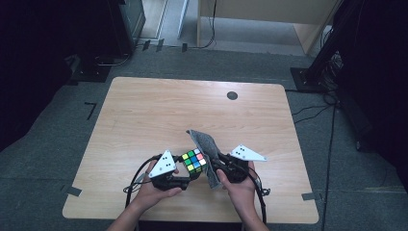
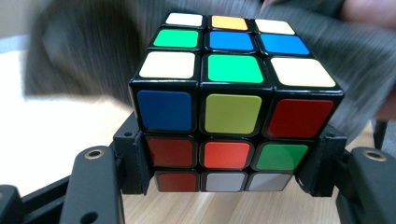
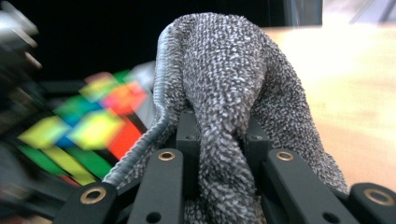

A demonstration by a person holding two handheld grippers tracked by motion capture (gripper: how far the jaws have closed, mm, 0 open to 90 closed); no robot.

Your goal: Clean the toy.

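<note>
The left claw was clamped on a Rubik's cube above the wooden table. The right claw pinched a grey cloth, which apparently touched the cube's side, though blur obscured this.

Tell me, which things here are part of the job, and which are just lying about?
In use:
- puzzle cube, clamped in the left gripper
- grey cloth, pinched in the right gripper, right beside the cube

Lying about:
- black round spot on the table
- cables on the floor

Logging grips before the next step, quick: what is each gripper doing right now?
Left gripper: closed on the puzzle cube, jaws clamping its lower sides.
Right gripper: closed on the grey cloth, bunched between its jaws.
</note>
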